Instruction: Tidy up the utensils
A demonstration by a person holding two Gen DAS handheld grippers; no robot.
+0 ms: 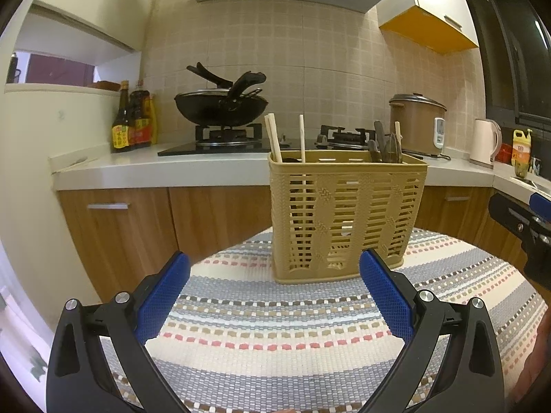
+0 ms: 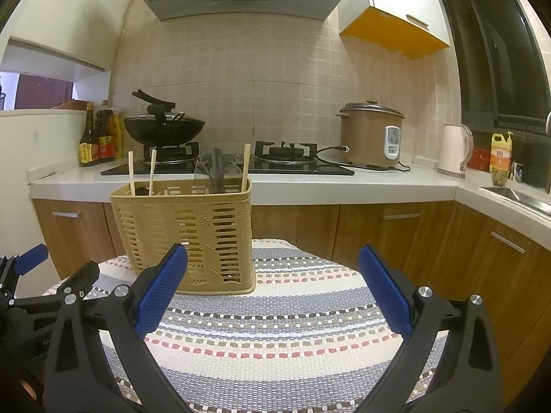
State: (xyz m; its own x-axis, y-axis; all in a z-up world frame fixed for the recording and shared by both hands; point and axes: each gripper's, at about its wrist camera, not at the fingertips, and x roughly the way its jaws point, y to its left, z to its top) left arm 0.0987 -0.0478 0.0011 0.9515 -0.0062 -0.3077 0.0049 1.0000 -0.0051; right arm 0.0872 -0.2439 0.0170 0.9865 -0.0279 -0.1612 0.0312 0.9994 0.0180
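While utensil basket (image 1: 346, 213) stands upright on striped surface (image 1: 275, 327) | left claw (image 1: 273, 272) agape, empty | right claw (image 2: 272, 268) agape, empty

tan slatted basket (image 1: 344, 213), striped mat (image 1: 275, 344), blue fingers (image 1: 162, 296)

Your left gripper (image 1: 274, 268) is wide open, blue pads (image 1: 162, 296) spread far apart, nothing between them, held low and level over the near part of the table. Your right gripper (image 2: 272, 265) is the same: jaws fully apart, empty, level, over the table's near right side. Both point forward, side by side. Each shows at the edge of the other's view, well apart, not touching.
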